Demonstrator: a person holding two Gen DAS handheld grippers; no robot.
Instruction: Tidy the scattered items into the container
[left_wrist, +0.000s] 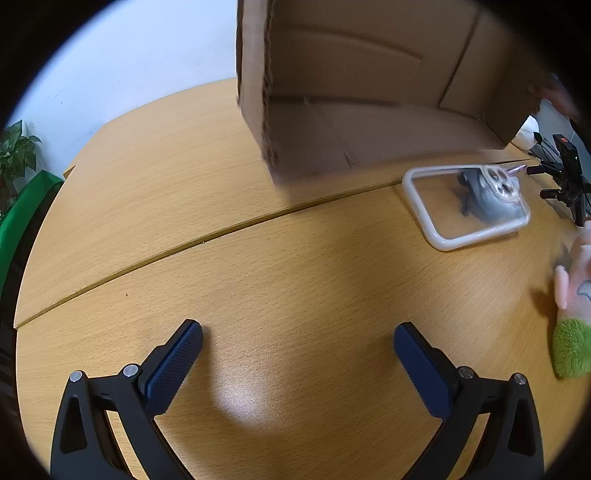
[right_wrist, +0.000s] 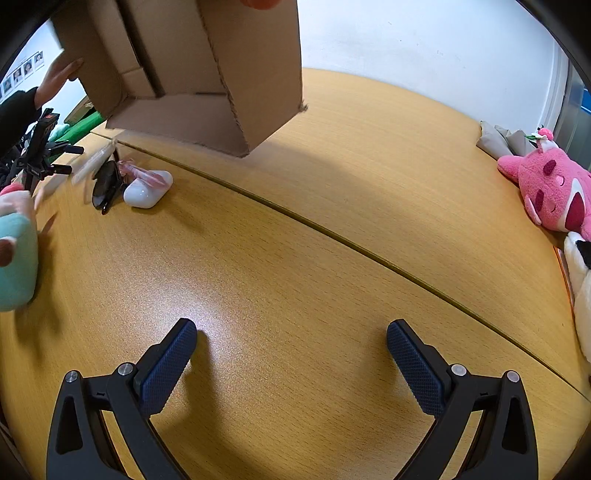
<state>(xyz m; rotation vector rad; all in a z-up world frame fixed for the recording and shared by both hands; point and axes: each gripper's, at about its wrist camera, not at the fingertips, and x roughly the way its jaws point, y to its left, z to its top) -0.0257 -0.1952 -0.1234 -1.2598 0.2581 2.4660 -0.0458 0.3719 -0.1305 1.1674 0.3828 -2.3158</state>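
Status, nothing tidied yet. Cardboard box (left_wrist: 369, 92) (tilted, held above the worktop (left_wrist: 258, 258) by someone's hand (right_wrist: 55, 79)): I see nothing inside it. Phone case (left_wrist: 465, 206), white earbud case (right_wrist: 147, 190), sunglasses (right_wrist: 107, 184), plush toy (right_wrist: 14, 254): all loose on the worktop. My left gripper (left_wrist: 297, 345) and right gripper (right_wrist: 291, 341): fingers spread wide, carrying nothing. Everything remains to collect.

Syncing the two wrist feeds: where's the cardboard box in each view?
Left wrist: cardboard box fills the top centre to right, tilted, open side toward the camera.
Right wrist: the box sits top left to centre, tilted, one corner lowest over the table.
Shared landmark: the table seam running under the box.
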